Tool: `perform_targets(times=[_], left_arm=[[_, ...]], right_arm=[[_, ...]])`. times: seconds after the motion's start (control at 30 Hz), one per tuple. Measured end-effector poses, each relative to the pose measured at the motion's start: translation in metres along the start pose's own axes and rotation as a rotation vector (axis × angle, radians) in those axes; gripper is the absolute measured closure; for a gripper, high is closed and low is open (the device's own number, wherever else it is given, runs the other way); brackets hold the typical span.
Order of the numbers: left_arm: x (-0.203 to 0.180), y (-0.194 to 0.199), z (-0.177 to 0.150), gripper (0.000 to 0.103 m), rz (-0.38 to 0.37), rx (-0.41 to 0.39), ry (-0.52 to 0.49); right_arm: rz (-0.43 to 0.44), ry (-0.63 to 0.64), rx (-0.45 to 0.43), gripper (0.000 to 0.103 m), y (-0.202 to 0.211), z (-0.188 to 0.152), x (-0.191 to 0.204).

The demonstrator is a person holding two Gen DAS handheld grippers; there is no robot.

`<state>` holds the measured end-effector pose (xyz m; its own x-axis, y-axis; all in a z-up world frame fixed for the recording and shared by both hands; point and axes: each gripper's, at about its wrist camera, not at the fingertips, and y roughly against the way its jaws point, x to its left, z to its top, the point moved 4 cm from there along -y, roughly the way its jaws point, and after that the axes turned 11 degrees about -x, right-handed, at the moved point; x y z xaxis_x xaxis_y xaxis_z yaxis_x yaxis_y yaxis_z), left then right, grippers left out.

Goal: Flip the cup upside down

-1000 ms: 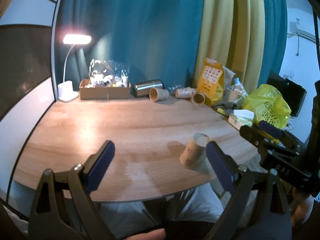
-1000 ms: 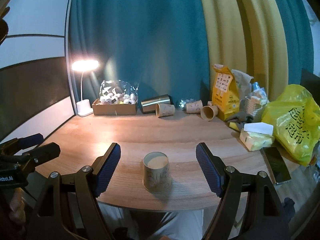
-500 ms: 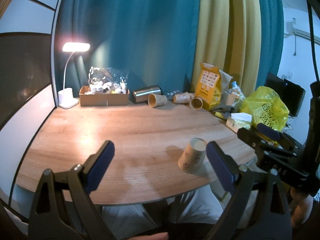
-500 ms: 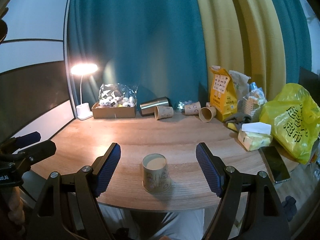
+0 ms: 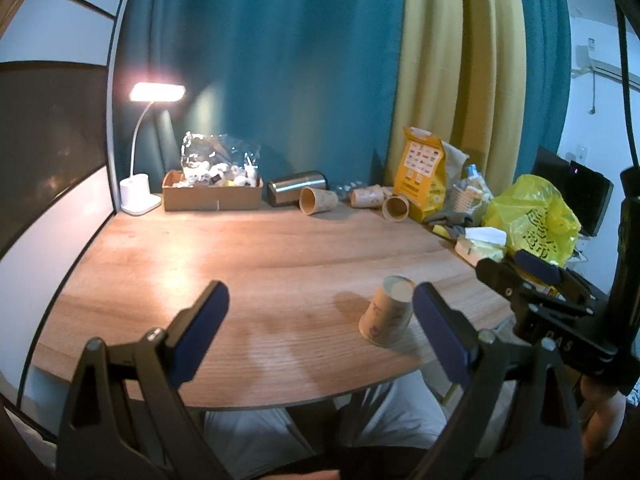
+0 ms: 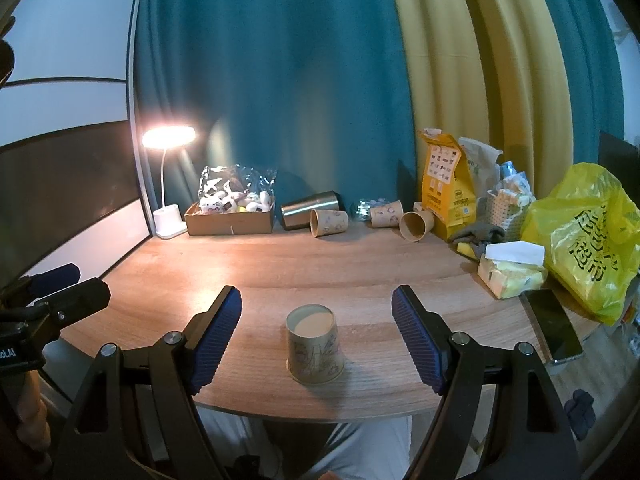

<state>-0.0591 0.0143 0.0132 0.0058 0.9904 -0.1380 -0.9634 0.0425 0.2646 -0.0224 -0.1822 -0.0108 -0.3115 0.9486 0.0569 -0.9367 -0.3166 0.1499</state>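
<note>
A printed paper cup (image 6: 315, 350) stands upside down near the front edge of the wooden table (image 6: 360, 268), its flat white base facing up. It also shows in the left wrist view (image 5: 387, 311). My right gripper (image 6: 316, 334) is open and empty, held back from the cup with one finger on each side of it in the view. My left gripper (image 5: 320, 328) is open and empty, with the cup just inside its right finger (image 5: 438, 330) in the view. The right gripper's body shows at the right of the left wrist view (image 5: 532, 292).
Three paper cups (image 6: 328, 222) and a steel tumbler (image 6: 310, 210) lie on their sides at the back. A lit desk lamp (image 6: 168, 184), a cardboard box (image 6: 230, 218), an orange bag (image 6: 446, 188), a yellow plastic bag (image 6: 584, 236), tissues (image 6: 510, 272) and a phone (image 6: 554, 326) crowd the back and right.
Both grippers have risen and drawn back slightly, so the table sits lower in both views. The cup has stayed upside down in the same spot. Both grippers stay open.
</note>
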Motion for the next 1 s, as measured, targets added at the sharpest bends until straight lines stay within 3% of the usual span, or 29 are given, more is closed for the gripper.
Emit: perform_targets(times=[1.0], left_arm=[[-0.0001,0.0026,0.0002,0.009,0.001,-0.009,0.007]], right_arm=[[-0.004,-0.007,0.016,0.022,-0.0038,-0.0041,0.0025]])
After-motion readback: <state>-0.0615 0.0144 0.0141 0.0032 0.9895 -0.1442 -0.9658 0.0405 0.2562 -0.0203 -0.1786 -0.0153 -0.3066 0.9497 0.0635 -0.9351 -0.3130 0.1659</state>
